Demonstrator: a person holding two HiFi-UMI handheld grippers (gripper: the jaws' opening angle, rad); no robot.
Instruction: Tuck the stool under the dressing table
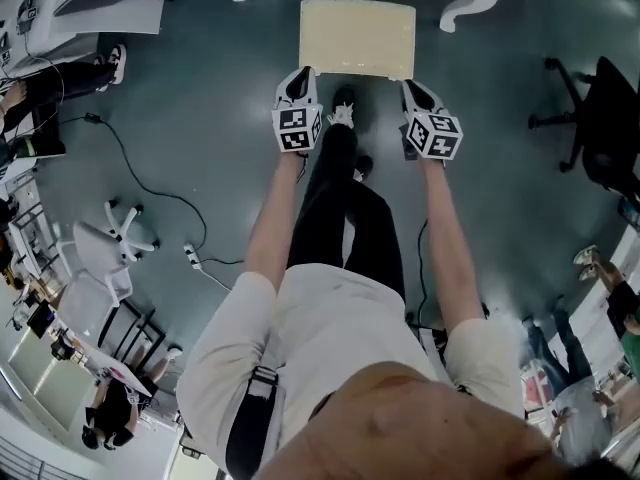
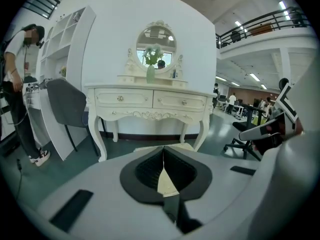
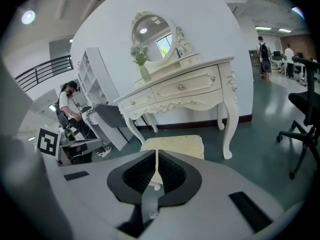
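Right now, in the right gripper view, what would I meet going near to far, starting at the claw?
Right claw → cream padded square stool → white carved dressing table → plain white wall behind it.

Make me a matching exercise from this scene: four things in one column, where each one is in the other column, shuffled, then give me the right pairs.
Things
1. stool
2. vase of greenery
3. black office chair
4. left hand-held gripper

Places
A. on the dressing table, in front of the oval mirror
B. at the stool's near left corner
C. on the floor, in front of the dressing table
D. off to the right of the stool

Pairs: 1-C, 2-A, 3-D, 4-B
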